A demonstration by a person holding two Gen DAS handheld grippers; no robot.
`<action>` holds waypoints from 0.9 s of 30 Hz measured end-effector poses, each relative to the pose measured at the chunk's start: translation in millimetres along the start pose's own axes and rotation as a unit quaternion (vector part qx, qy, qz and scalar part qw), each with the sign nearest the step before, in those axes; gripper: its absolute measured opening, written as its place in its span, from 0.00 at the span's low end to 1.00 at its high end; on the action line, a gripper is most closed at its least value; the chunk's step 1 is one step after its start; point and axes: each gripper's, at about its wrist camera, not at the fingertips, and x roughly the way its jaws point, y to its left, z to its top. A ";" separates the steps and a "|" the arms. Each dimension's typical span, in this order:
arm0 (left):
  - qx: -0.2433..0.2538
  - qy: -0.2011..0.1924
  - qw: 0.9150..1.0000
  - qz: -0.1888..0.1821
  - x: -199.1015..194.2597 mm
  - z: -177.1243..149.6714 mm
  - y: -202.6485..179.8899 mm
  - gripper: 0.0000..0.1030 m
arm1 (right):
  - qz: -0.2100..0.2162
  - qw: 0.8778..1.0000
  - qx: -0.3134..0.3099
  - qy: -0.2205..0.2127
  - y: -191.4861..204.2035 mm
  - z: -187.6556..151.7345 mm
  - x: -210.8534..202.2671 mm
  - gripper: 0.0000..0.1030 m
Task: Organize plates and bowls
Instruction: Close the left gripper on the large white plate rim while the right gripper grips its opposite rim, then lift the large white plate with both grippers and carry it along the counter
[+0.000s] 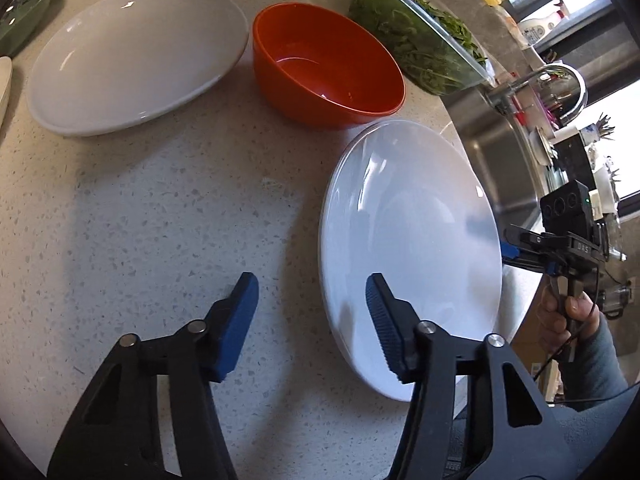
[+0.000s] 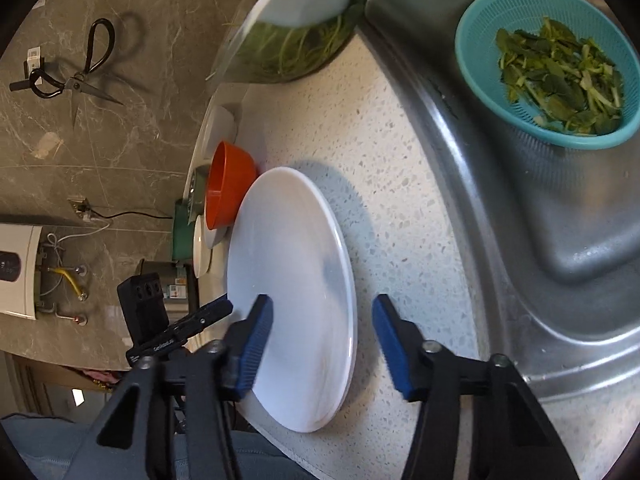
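We see the round white flat plate (image 1: 412, 240) lying on the pale speckled stone bench (image 1: 160, 208), near its front edge. Our left hand-held gripper (image 1: 312, 304) straddles the plate's near rim, jaws apart, pads not pressing. Our right hand-held gripper (image 2: 324, 340) straddles the opposite rim, likewise parted. Behind the plate stands an orange round bowl (image 1: 326, 68); beyond that a white deep plate (image 1: 136, 56). The steel sink (image 2: 520, 240) lies beside the plate.

Lettering on the rigs

The right gripper (image 1: 510, 250) body carries small pale letters, seemingly "DAS" (blurred); the left gripper (image 2: 224, 308) bar has a white word too small to read. Bottle labels (image 1: 536, 30) are illegible.
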 end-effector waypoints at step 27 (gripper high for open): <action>-0.012 0.086 0.991 -0.100 12.3 15.6 11.2 0.18 | 0.044 0.996 0.035 0.075 -28.2 13.6 7.4 0.15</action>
